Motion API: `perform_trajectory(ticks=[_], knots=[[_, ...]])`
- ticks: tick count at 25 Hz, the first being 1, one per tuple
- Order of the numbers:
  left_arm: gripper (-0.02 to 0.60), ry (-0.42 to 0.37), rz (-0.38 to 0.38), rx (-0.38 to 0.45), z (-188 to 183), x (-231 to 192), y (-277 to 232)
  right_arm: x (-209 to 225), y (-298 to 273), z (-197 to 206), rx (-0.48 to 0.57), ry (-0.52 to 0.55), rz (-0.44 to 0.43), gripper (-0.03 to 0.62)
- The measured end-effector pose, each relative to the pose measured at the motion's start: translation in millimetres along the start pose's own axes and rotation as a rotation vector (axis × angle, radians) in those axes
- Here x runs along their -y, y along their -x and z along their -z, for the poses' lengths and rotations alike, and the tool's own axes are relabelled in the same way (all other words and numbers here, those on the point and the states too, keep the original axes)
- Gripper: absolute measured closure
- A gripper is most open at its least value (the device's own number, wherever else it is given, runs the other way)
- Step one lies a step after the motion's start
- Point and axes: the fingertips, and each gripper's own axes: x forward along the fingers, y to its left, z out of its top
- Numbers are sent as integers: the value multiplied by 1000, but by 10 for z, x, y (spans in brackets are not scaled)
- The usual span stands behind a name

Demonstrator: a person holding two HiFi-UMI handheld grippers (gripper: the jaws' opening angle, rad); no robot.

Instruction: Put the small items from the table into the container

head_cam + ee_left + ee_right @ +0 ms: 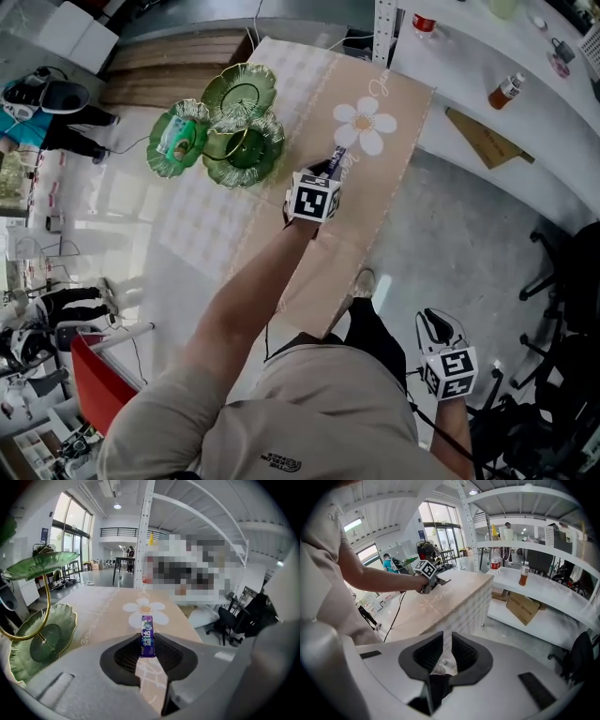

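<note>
A purple gum pack [148, 637] sits lengthwise between the pads of my left gripper [148, 644], which is shut on it just above the beige tablecloth with a white flower [366, 124]. In the head view this gripper [335, 167] and the gum pack [338, 157] are at the table's middle, right of the green leaf-shaped tiered dish [234, 127], which also shows in the left gripper view [44, 641]. One lobe holds a small packet [181, 141]. My right gripper [435, 326] hangs low beside my leg, off the table, its jaws [447, 651] slightly apart and empty.
A white shelf unit stands to the right with a brown bottle [506, 91] and a flat cardboard box [487, 139]. A red chair [94, 384] is at the lower left and a dark office chair [572, 281] at the right. People stand at the far left.
</note>
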Motion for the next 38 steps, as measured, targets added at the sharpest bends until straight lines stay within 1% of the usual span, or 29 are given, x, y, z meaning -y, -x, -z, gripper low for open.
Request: perform_trajectory(ticks=[8,14,19,22,25,29,33,38], knots=[[491,-19,64,87,-124,74,862,-453,-32,-124,26,68,-39,526],[491,-43,113,113,-135,13,1604,-827,-59,-244,48,122,-54,526],[491,-93,165,138,-191,-77,2249,-1111,-81,-365,78,160,-57,526],[491,-122,177,154,-240,-209,2624,-1260,-87,-413,93,175,-57,526],[491,-159,165,164,-309,-434,2945,-1398,-106,-425,100,184,-55,526],[491,-205,105,162,-420,-849,3181,-1572,-142,-445,111,193,-55,526],[491,-222,39,154,-571,-1238,3218,-1689,-153,-483,118,200,-54,526],[491,-205,-3,122,-687,-1546,3077,-1713,-110,-500,120,195,-35,526]])
